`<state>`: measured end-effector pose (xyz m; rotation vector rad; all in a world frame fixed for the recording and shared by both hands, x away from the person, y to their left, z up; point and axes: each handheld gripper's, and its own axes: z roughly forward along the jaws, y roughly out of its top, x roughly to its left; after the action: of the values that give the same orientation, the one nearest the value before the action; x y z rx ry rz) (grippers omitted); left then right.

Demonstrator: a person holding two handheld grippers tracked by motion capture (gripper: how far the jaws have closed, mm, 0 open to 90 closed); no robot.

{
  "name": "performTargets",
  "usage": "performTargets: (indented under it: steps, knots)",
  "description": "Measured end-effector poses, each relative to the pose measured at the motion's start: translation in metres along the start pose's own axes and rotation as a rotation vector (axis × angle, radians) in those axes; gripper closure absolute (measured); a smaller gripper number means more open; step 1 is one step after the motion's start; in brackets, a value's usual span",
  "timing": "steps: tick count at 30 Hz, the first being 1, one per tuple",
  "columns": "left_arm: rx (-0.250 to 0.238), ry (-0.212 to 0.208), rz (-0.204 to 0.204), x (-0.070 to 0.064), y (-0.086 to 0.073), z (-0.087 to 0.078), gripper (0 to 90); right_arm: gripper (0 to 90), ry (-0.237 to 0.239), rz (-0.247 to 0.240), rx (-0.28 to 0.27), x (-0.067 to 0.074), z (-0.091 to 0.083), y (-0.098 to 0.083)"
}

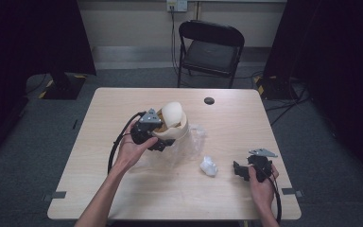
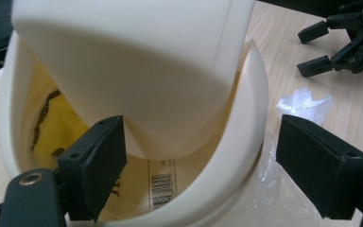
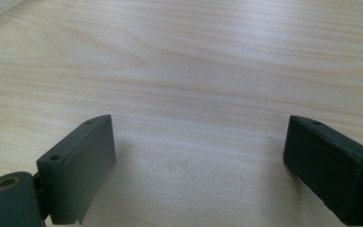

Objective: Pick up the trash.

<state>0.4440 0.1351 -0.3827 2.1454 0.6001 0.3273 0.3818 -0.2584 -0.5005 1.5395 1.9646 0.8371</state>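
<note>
A cream plastic tub (image 1: 176,127) stands near the table's middle, its cream lid (image 1: 172,112) tipped up inside the rim. In the left gripper view the lid (image 2: 137,61) leans over a yellow lining with a barcode label (image 2: 160,190). My left gripper (image 1: 160,141) is open and straddles the tub's rim (image 2: 253,118): one jaw is inside the tub, the other outside and clear of the wall. My right gripper (image 1: 239,170) rests open low over bare wood near the right front, nothing between its jaws (image 3: 196,120); it also shows far off (image 2: 321,47).
Clear plastic film (image 1: 194,138) lies under and right of the tub. A crumpled white wad (image 1: 208,166) sits between the two grippers. A black grommet (image 1: 209,100) marks the table's far side; a folding chair (image 1: 211,49) stands behind it.
</note>
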Motion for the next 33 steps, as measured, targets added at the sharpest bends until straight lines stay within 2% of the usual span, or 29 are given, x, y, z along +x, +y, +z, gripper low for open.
performTargets:
  steps: [3, 5, 7, 12, 15, 21, 24, 26, 28, 29, 33]
  knots:
    - [0.005, -0.009, -0.026, 0.004, -0.002, 0.005, 17.2, 9.1, -0.001, 0.000, 0.000, 0.000, 0.000, 0.000]
    - [0.020, -0.010, -0.016, 0.004, -0.002, 0.010, 16.1, 9.1, 0.000, 0.000, 0.000, 0.000, 0.000, 0.000]
    - [0.018, -0.018, -0.028, 0.005, -0.001, 0.012, 16.3, 9.1, 0.000, 0.000, 0.000, 0.000, 0.000, 0.000]
    - [0.030, -0.024, -0.004, 0.005, 0.002, 0.015, 16.5, 9.1, 0.000, 0.000, 0.000, 0.000, 0.000, 0.000]
    - [0.028, -0.043, -0.008, 0.007, 0.004, 0.018, 16.5, 9.1, 0.000, 0.000, 0.000, 0.000, 0.000, 0.000]
    - [0.035, -0.035, 0.008, 0.005, 0.006, 0.020, 17.3, 9.1, 0.000, 0.000, 0.000, 0.000, 0.000, 0.000]
    - [0.031, -0.031, 0.008, 0.005, 0.005, 0.016, 18.2, 9.1, 0.000, 0.000, 0.000, 0.000, 0.000, 0.000]
    - [0.009, -0.026, -0.008, 0.005, 0.003, 0.012, 18.4, 9.1, 0.000, 0.000, 0.000, 0.000, 0.000, 0.000]
    - [0.015, -0.013, 0.000, 0.004, 0.003, 0.009, 18.3, 9.1, 0.000, 0.000, 0.000, 0.000, 0.000, 0.000]
    - [-0.001, 0.003, -0.005, 0.002, 0.002, 0.003, 18.2, 9.1, 0.000, 0.000, 0.000, 0.000, 0.000, 0.000]
    - [-0.034, 0.012, -0.020, 0.001, -0.001, -0.007, 19.5, 9.1, 0.000, 0.000, 0.000, 0.000, 0.000, 0.000]
